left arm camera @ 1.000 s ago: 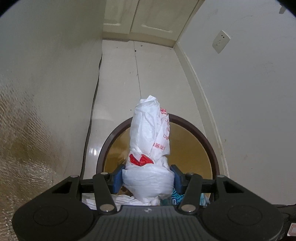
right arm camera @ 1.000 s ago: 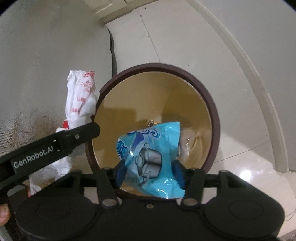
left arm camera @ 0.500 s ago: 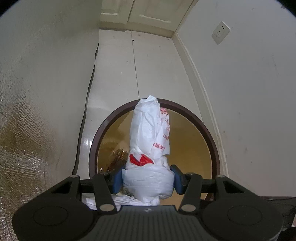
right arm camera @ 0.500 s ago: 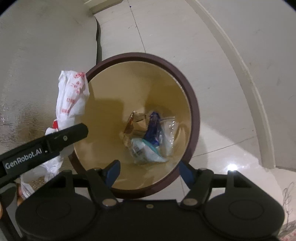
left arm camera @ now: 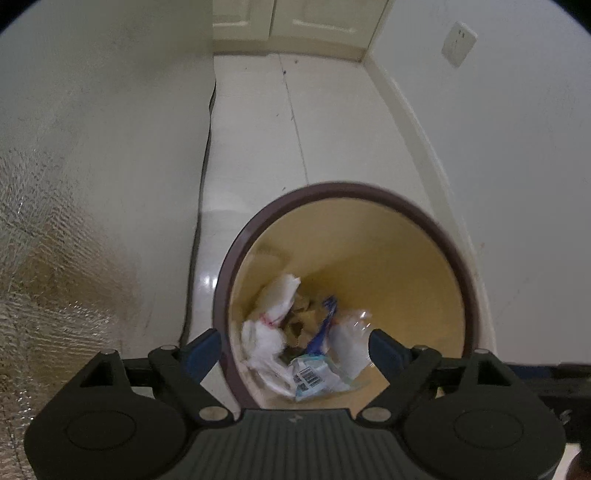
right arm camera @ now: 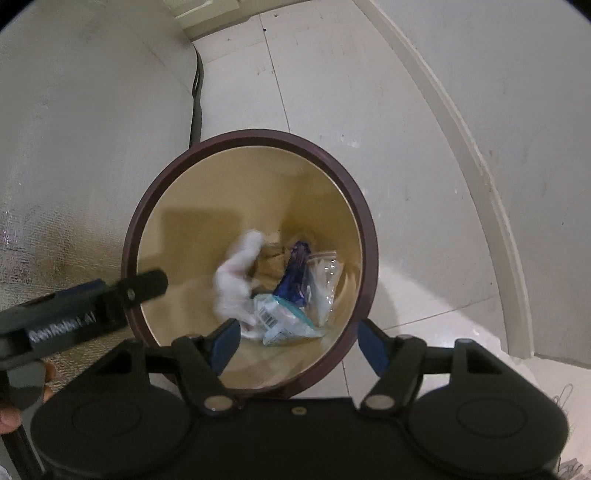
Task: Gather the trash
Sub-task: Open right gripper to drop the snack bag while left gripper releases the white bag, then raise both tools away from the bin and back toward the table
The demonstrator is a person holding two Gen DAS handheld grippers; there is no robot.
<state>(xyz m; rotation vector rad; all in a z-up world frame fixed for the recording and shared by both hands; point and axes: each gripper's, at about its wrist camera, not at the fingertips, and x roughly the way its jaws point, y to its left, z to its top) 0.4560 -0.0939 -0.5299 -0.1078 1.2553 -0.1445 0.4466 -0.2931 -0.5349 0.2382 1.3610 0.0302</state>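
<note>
A round bin (left arm camera: 463,266) (right arm camera: 369,236) with a dark brown rim and tan inside stands on the floor under both grippers. In its bottom lie a white plastic bag (left arm camera: 264,332) (right arm camera: 236,273), a light blue packet with a barcode (left arm camera: 314,378) (right arm camera: 284,319), a dark blue wrapper (right arm camera: 295,271) and a clear bag (right arm camera: 325,280). My left gripper (left arm camera: 295,349) hangs over the bin, its jaws opening with nothing between them; it also shows at the left of the right wrist view (right arm camera: 122,291). My right gripper (right arm camera: 297,341) stands open over the rim, holding nothing.
A white wall with a foil-covered lower part (left arm camera: 44,266) runs along the left, a black cable (left arm camera: 205,155) at its foot. A wall with a skirting board (right arm camera: 480,173) and a socket (left arm camera: 458,42) runs on the right. A door (left arm camera: 314,18) closes the far end.
The right gripper let the light blue packet drop into the bin. Then the left gripper opened and the white plastic bag fell in too.
</note>
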